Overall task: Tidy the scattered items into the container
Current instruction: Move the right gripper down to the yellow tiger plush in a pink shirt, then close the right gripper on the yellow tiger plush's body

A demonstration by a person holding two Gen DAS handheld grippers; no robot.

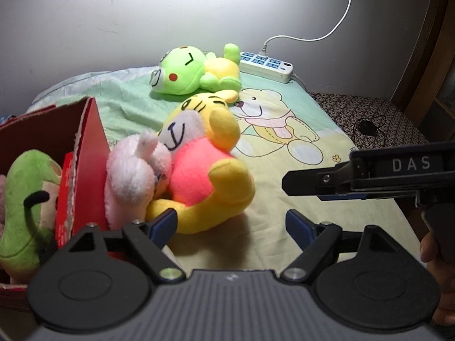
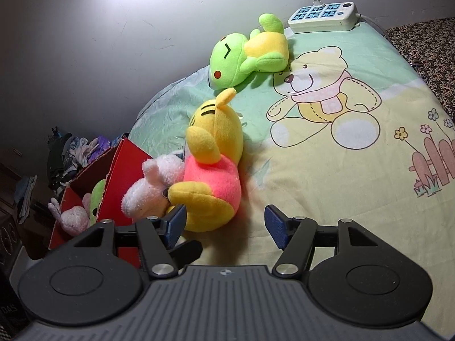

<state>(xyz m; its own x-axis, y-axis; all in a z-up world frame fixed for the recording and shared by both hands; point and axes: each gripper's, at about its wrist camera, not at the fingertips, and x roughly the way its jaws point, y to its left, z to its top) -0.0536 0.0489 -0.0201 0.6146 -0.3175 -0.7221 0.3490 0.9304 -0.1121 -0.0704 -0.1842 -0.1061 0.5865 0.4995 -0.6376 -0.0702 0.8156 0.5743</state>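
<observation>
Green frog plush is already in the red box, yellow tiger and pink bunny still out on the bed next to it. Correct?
Not quite. The green frog plush still lies on the bed, near the power strip, as the right wrist view shows. The yellow tiger and pink bunny are indeed out beside the red box.

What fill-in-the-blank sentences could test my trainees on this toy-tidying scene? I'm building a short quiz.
1. The red box already holds a ____ plush with a black antenna.
2. The pink plush leans against the box's ____ wall.
3. Behind the green frog plush, a white ____ lies at the bed's far edge.
4. The yellow tiger plush wears a ____ shirt.

Missing words: green; outer; power strip; pink
</observation>
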